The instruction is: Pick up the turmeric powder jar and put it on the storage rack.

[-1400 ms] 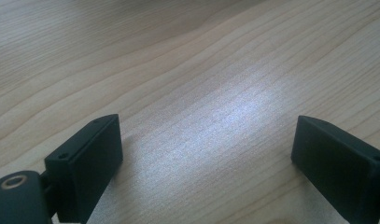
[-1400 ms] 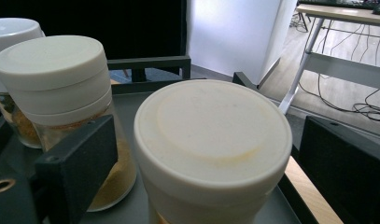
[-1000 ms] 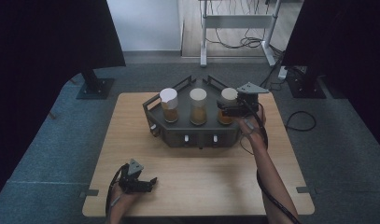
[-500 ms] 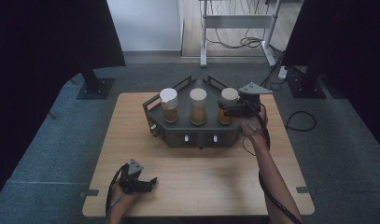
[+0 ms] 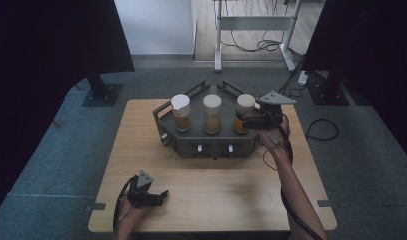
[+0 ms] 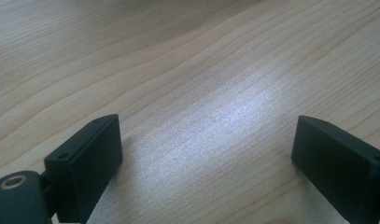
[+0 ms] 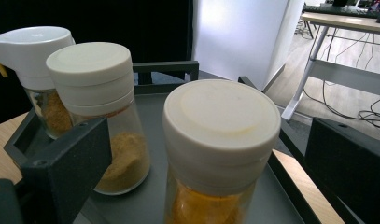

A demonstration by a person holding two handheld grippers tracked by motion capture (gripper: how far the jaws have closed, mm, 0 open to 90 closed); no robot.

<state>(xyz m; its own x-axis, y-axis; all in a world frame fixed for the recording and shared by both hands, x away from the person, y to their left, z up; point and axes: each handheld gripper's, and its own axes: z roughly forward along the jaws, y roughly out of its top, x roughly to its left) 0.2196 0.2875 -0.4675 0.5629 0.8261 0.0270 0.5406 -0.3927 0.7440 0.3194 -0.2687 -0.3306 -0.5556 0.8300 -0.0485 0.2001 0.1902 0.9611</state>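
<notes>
Clearly, the right gripper (image 5: 248,121) was the nearer one, its spread jaws flanking the upright rightmost jar (image 7: 220,154) without yet clamping it. Well apart, the left gripper (image 5: 153,196) rested gaping on the table (image 6: 187,74).

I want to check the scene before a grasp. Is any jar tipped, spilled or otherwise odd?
Nothing is spilled or tipped. The three jars stand upright in the dark tray. One difference: the left jar has a lid with a pour spout, while the middle jar and right jar have flat round lids.
</notes>
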